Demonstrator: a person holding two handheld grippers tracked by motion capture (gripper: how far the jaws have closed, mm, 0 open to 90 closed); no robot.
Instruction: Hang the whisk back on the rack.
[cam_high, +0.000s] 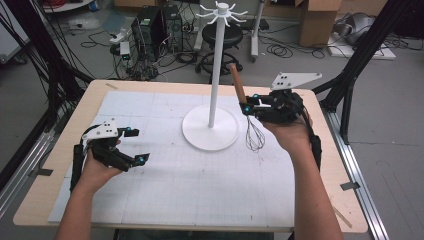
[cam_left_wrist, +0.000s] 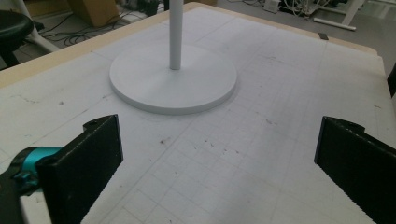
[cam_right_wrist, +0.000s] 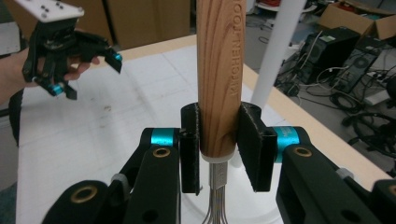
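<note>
High view | gridded white mat (cam_high: 200, 190) on table (cam_high: 60, 200) | left tool (cam_high: 134, 146) spread | right tool (cam_high: 248, 106) pinching whisk (cam_high: 239, 85)

Light's even and soft from overhead, room fairly bright, no hard glare. White mat (cam_high: 190, 175) w/ faint shadows under the stand base (cam_high: 210, 131). High view a bit soft, low-res, slight bend at edges. Left gripper view: near jaws blurry, mat grid sharp. Right gripper view: wooden handle (cam_right_wrist: 219, 70) crisp, lettering readable, bkgd clutter out of focus.
</note>
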